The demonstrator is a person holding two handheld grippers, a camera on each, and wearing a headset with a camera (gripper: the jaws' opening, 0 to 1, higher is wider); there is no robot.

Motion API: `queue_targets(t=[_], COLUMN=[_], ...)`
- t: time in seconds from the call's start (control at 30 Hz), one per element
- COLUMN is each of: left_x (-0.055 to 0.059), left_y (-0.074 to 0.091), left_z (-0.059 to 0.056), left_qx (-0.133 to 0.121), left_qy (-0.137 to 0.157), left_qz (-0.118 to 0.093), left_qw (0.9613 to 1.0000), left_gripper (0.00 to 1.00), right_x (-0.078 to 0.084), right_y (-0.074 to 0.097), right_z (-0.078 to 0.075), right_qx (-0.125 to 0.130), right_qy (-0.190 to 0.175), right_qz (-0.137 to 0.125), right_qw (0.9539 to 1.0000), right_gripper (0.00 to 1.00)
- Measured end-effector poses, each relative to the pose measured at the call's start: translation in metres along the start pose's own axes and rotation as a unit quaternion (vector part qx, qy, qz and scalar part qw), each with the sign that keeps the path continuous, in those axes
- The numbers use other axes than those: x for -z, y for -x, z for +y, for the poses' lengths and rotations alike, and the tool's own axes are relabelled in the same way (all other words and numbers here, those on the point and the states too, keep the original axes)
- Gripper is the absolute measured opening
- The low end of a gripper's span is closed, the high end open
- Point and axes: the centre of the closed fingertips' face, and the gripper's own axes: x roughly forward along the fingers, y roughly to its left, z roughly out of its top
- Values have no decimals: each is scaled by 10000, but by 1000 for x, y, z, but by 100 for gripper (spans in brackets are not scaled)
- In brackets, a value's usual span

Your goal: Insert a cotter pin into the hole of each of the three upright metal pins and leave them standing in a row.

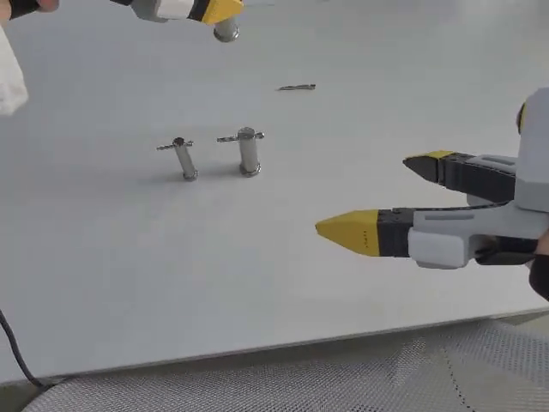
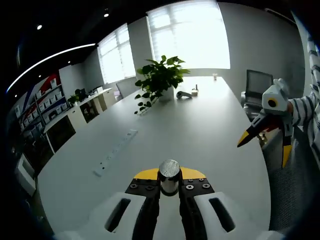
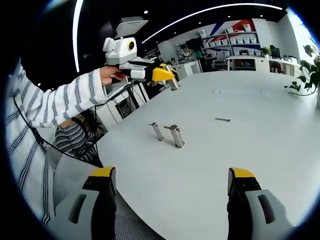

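Note:
Two upright metal pins stand side by side on the white table, each with a cotter pin through its top: the thinner one (image 1: 184, 160) (image 3: 157, 131) on the left, the thicker one (image 1: 248, 153) (image 3: 176, 136) on the right. A third metal pin (image 1: 226, 33) (image 2: 169, 170) (image 3: 173, 83) hangs above the table's far side, and my left gripper (image 1: 221, 15) (image 2: 169, 181) (image 3: 167, 75) is shut on it. A loose cotter pin (image 1: 297, 87) (image 3: 222, 119) lies flat beyond the two pins. My right gripper (image 1: 371, 196) (image 3: 171, 177) hovers open and holds nothing, to the right of the pins.
The table's near edge (image 1: 283, 343) runs across the bottom of the head view, with a mesh chair (image 1: 343, 378) below it and a dark cable (image 1: 13, 348) at the left. A potted plant (image 2: 159, 80) and a socket strip (image 2: 116, 150) sit further along the table.

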Motion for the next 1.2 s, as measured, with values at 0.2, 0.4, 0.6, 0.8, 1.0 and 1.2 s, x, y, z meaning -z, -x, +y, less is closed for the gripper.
queue_targets(t=[0.2,0.4,0.6,0.8,1.0,1.2], left_x=[2,2,8,28,43,55], left_y=[-4,-10,-19,-30,-36,-39], left_z=[-32,-66,-94,-110,-128,-150], left_qx=[321,715,1026,1221,1338,1456], left_qy=[17,-51,-148,-167,-203,-201], left_qz=[-7,13,58,139,197,199], left_qw=[9995,9974,9946,9923,9906,9889], left_gripper=[10,10,10,10,10,10], right_x=[-5,-3,-2,1,3,5], right_y=[2,5,5,5,4,3], right_z=[4,4,3,3,3,3], right_qx=[-35,-5,46,53,29,21], right_qy=[20,32,59,57,54,73], right_qz=[-140,-140,-134,-104,-67,-26], right_qw=[9999,9999,9999,9999,10000,10000], right_gripper=[98,98,98,98,98,98])
